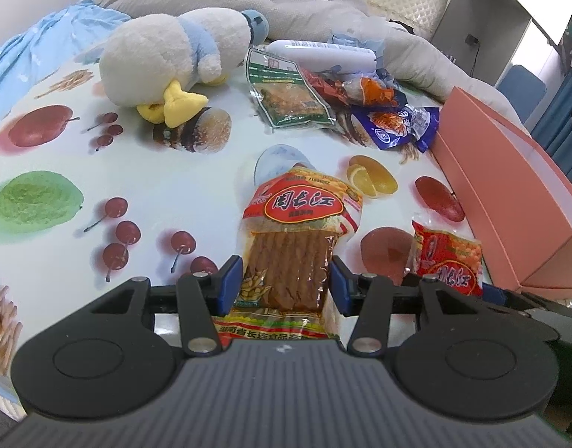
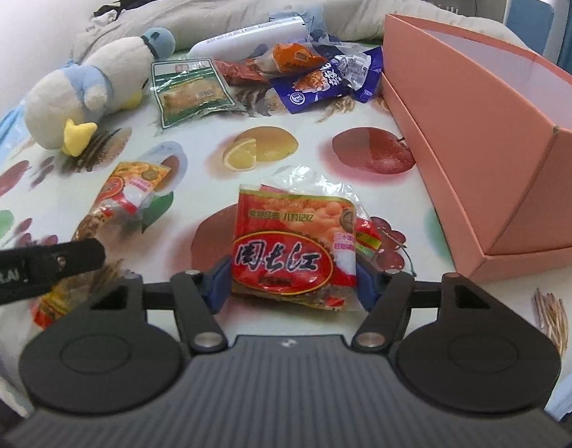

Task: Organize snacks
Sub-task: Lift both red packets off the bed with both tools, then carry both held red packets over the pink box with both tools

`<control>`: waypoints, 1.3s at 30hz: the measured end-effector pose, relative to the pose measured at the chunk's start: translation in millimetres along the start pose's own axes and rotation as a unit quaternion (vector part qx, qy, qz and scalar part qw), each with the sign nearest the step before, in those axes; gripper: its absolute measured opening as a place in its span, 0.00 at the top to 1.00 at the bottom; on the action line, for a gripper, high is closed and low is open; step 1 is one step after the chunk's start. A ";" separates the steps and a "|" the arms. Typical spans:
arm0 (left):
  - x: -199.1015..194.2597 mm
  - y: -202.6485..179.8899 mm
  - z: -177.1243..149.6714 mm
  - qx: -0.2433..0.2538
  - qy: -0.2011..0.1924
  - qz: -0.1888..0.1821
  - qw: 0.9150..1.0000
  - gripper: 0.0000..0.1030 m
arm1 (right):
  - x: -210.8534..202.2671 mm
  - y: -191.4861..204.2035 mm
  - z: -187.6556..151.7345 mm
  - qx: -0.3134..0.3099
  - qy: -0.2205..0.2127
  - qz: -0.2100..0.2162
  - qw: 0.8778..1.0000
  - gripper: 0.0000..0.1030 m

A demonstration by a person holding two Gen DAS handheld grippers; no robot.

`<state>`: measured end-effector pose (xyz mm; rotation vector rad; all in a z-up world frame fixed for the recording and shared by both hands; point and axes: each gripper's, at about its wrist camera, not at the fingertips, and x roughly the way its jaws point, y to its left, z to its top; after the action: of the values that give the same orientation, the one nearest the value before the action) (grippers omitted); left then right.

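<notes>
In the left wrist view my left gripper (image 1: 284, 285) is shut on a long clear packet of brown sticks (image 1: 293, 231) with a red and orange label; its blue pads press the packet's two sides. The same packet (image 2: 125, 194) shows at the left of the right wrist view, held under a black finger (image 2: 47, 265). My right gripper (image 2: 293, 283) is shut on a smaller red snack packet (image 2: 293, 239) that lies on the fruit-print cloth (image 2: 304, 119). This red packet (image 1: 448, 261) also appears at the lower right of the left wrist view.
An open pink box (image 2: 453, 119) stands on the right, close to the red packet. At the back lie a green packet (image 2: 190, 89), a blue packet (image 2: 323, 82), an orange packet (image 2: 293, 56) and a white tube (image 2: 244, 39). A plush duck (image 2: 80, 89) lies back left.
</notes>
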<state>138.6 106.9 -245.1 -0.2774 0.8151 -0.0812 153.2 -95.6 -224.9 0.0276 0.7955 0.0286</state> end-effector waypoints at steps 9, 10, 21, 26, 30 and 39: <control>-32.7 -23.3 11.0 0.017 -0.014 0.004 1.000 0.46 | -35.9 -23.1 10.3 0.004 0.008 0.046 0.999 0.35; -36.3 -26.4 12.0 0.018 -0.014 0.005 1.000 0.46 | -40.7 -24.6 11.8 0.003 0.006 0.050 0.999 0.35; -70.7 -59.3 16.2 0.032 -0.035 0.006 0.999 0.46 | -95.2 -49.1 38.8 0.001 -0.031 0.076 0.997 0.35; -86.7 -72.8 22.1 0.037 -0.049 -0.003 0.998 0.46 | -118.5 -59.8 48.2 0.007 -0.048 0.084 0.995 0.35; -97.5 -82.7 28.5 0.041 -0.063 -0.010 0.997 0.46 | -129.1 -66.2 53.4 -0.002 -0.062 0.083 0.995 0.35; -112.6 -119.1 37.7 0.058 -0.081 -0.038 0.994 0.46 | -148.3 -93.6 62.9 0.002 -0.086 0.064 0.994 0.35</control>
<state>93.1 20.5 -108.1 -0.2034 0.6355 -0.1747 95.8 -195.3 -78.3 0.0840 0.6209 0.1451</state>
